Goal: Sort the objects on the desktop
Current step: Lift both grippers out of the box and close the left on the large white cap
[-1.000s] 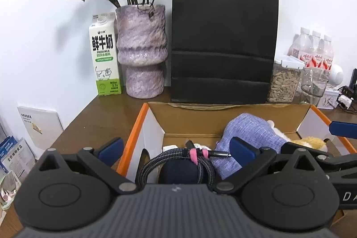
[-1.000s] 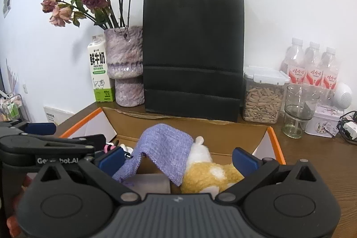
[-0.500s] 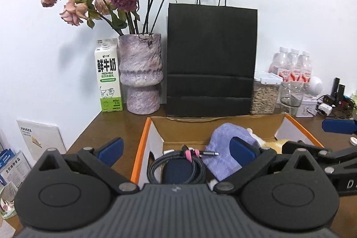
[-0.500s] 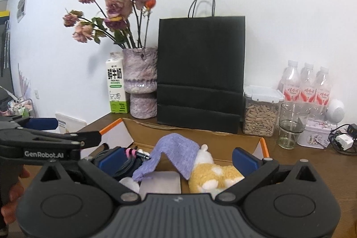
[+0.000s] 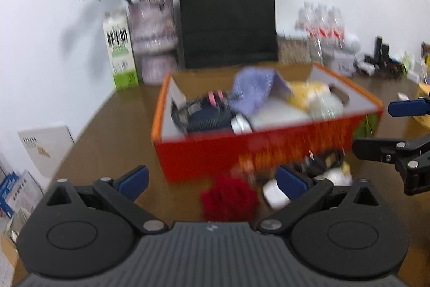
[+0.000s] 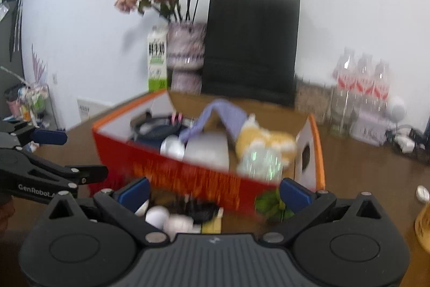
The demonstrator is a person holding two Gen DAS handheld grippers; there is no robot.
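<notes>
An orange-red cardboard box (image 5: 268,152) (image 6: 188,176) stands in the middle of the brown table. It holds a coiled black cable (image 5: 199,109), a purple cloth (image 5: 255,88) (image 6: 228,114), a yellow plush toy (image 5: 309,93) (image 6: 266,141) and white items. In front of the box lie a red fuzzy object (image 5: 228,198), small white pieces (image 5: 276,195) (image 6: 158,214), a black bristly thing (image 6: 199,209) and a green object (image 6: 271,203). My left gripper (image 5: 212,179) is open, short of the box. My right gripper (image 6: 214,190) is open too, above the loose pieces. Both views are blurred.
Behind the box stand a black paper bag (image 5: 228,15), a purple vase (image 5: 153,36) with dried roses and a milk carton (image 5: 119,50). Water bottles (image 6: 362,82), a seed jar (image 6: 311,104) and cables (image 5: 381,61) crowd the back right. A yellow container (image 6: 423,222) sits at the right edge.
Both grippers have drawn back from over the box. Its red front and the loose things before it have come into view. Both stay open.
</notes>
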